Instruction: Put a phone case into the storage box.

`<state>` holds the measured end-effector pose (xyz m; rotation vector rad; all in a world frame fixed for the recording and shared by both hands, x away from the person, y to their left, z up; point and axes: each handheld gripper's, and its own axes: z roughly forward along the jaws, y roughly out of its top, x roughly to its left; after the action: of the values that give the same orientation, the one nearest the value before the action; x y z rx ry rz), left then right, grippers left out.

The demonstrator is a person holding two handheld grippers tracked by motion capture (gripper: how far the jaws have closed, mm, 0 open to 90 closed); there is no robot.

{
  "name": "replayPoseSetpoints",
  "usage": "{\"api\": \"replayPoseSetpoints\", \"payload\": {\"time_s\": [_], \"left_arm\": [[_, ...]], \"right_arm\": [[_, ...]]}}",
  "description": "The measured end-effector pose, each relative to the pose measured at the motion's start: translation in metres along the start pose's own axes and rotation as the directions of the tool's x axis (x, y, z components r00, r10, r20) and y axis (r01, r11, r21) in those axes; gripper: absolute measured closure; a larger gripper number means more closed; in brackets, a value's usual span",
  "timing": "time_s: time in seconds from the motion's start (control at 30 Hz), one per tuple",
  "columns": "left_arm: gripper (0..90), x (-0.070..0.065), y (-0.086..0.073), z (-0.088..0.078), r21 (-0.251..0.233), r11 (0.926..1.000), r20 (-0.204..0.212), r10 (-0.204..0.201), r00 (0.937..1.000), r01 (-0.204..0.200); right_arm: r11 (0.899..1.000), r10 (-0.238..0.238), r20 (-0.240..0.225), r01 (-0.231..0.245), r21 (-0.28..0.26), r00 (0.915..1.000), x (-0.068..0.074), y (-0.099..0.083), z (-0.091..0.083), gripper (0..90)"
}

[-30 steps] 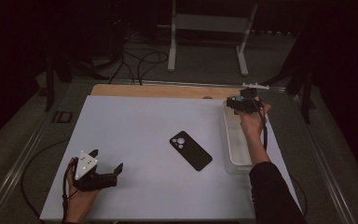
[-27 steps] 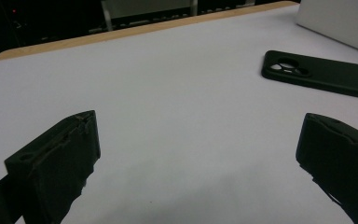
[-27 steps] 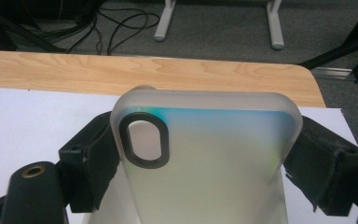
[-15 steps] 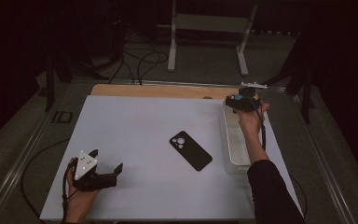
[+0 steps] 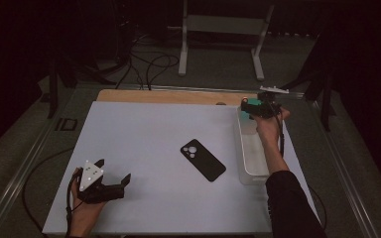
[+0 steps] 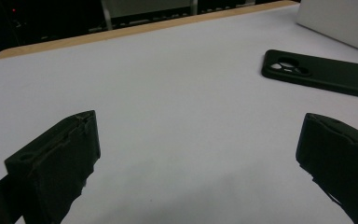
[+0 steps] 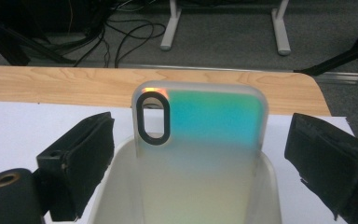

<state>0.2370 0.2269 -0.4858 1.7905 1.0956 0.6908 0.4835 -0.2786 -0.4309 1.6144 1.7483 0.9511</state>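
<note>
Near the worktop's front left corner the left claw rests with jaws apart, holding nothing. A black phone lies mid-worktop. At the back right corner the right claw, jaws just opened wide, flanks an iridescent phone case leaning in the white tray, untouched.

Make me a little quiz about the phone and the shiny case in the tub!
1. True or false: the black phone lies inside the white tub.
2. Which gripper is at the tub? A) left gripper B) right gripper
3. Fill in: the shiny phone case leans against the tub's far ____.

Key: 1 false, it lies on the white table beside the tub. 2 B. 3 wall; the right gripper's jaws, just opened, stand wide on either side without pressing it.
</note>
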Motion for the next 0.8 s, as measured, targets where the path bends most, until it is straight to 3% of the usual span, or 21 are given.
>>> {"api": "replayPoseSetpoints", "payload": {"time_s": [0.23, 0.53, 0.67, 0.8], "left_arm": [[0.2, 0.0, 0.0, -0.001, -0.002, 1.0, -0.002, 0.001, 1.0, -0.001], [0.3, 0.0, 0.0, -0.001, -0.002, 1.0, -0.002, 0.0, 1.0, 0.0], [0.3, 0.0, 0.001, 0.0, -0.002, 1.0, -0.003, 0.0, 1.0, 0.0], [0.3, -0.001, 0.001, 0.001, 0.001, 1.0, 0.0, 0.003, 1.0, -0.003]], "right_arm": [[0.999, -0.032, -0.025, 0.032, -0.002, 0.9992, 0.001, 0.001, -0.012, 8.3], [0.996, -0.083, -0.092, 0.079, -0.04, 0.9923, 0.009, -0.001, -0.033, 8.3], [0.99, -0.127, -0.148, 0.116, -0.081, 0.9808, 0.017, -0.004, -0.05, 8.3], [0.986, -0.149, -0.176, 0.133, -0.098, 0.9731, 0.02, -0.008, -0.058, 8.3]]}}
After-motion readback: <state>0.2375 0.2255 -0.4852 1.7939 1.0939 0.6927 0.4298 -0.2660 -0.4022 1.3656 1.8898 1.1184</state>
